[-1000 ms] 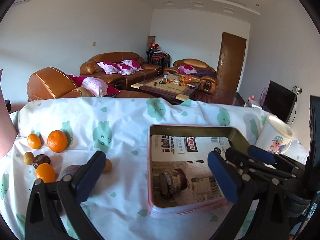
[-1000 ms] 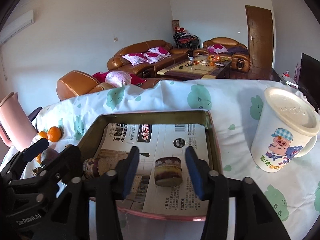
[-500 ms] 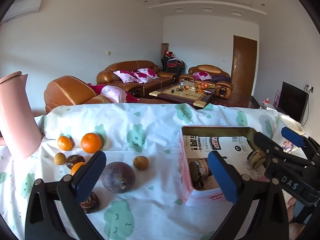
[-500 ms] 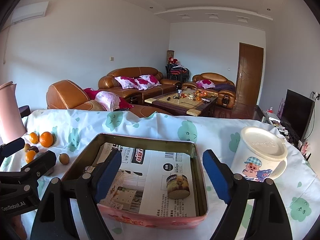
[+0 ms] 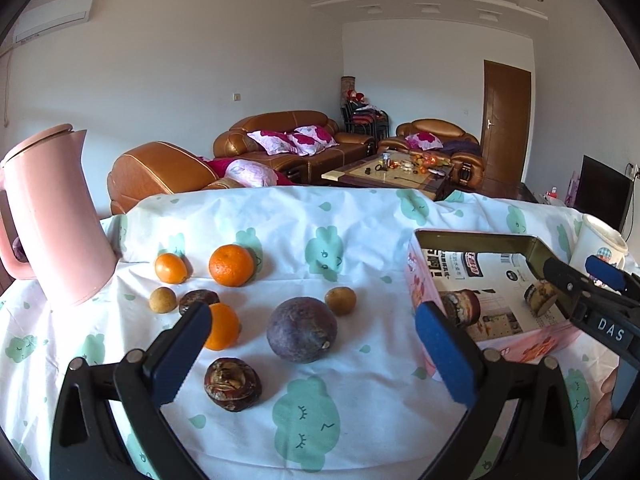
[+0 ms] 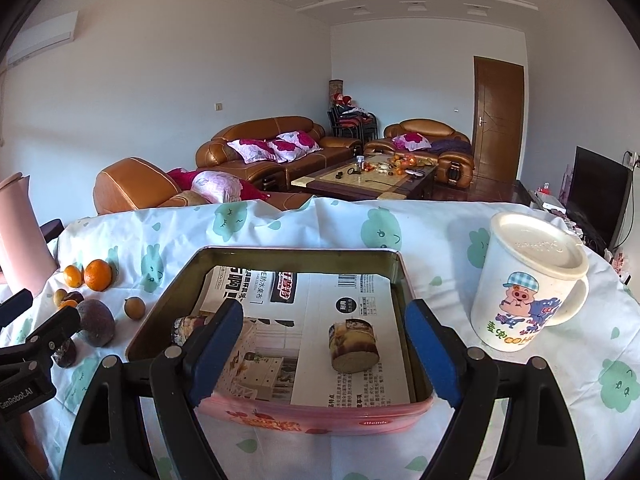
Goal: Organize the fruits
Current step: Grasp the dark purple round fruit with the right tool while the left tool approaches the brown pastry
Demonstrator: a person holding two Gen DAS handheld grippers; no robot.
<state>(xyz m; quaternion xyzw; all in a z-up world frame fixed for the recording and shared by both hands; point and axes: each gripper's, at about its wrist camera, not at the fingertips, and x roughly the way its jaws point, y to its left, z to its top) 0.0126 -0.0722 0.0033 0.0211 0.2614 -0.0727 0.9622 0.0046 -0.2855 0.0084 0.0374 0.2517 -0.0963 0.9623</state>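
Two grippers hung over the counter (image 5: 360,216), which was draped in a white cloth with green prints, both tilted downward toward it. The left gripper (image 5: 312,344) stood wide open and held nothing, above a loose group of fruit, with the purple passion fruit (image 5: 301,329) between its fingers and well short of either pad. The right gripper (image 6: 324,346) had just been opening, its jaws now wide and empty over the near wall of the pink tin (image 6: 320,420). That tin, lined with newspaper, sat right of the fruit with open cloth between them; two dark round fruits lay inside, one (image 6: 354,346) near its middle and one (image 6: 188,326) by its left wall. A pink jug (image 5: 52,216) stood at the counter's left edge, and a lidded cartoon mug (image 6: 528,288) stood right of the tin, near but apart. Among the loose fruit, the largest orange (image 5: 231,265) lay farthest back, a smaller orange (image 5: 171,268) to its left, another (image 5: 222,326) just beside the left finger (image 5: 180,352), and a brown wrinkled fruit (image 5: 233,385) nearest the camera. A small tan fruit (image 5: 340,300) lay behind the passion fruit.
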